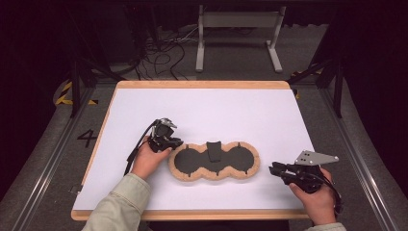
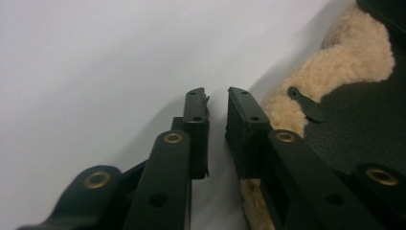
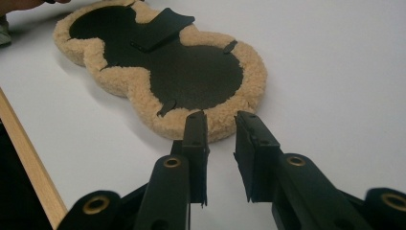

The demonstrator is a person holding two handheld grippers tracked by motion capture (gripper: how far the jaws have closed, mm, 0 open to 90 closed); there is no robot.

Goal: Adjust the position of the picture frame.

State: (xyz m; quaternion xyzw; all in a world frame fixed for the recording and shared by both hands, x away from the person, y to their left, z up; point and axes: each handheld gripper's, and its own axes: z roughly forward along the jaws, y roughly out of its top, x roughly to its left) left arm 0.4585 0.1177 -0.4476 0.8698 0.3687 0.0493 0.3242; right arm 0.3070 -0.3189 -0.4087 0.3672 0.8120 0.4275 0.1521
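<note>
A fleece-edged black pad (image 1: pixel 214 161) lay flat on the white table (image 1: pixel 240 110), near its front edge. The left gripper (image 2: pixel 216 98) sat released, jaws slightly apart and empty, at the pad's left end. The right gripper (image 3: pixel 220 120) was likewise released and empty, just off the pad's right end.

The pad (image 1: pixel 214 161) lying on the table top (image 1: pixel 202 115) has a tan, curly fleece border around a flat black centre, with a black flap (image 1: pixel 214 150) across its middle and small black tabs (image 3: pixel 230 46) along the fleece edge. The table top under the pad is plain white, framed by a light wood rim (image 1: pixel 202 84), and beyond that rim the floor is grey with yellow-and-black hazard stripes (image 1: pixel 65 94). Left of the pad the left gripper (image 1: pixel 163 139) is black, right of it the right gripper (image 1: pixel 275 169) is black with a grey plate, and the sleeve (image 1: pixel 120 204) is pale green.
</note>
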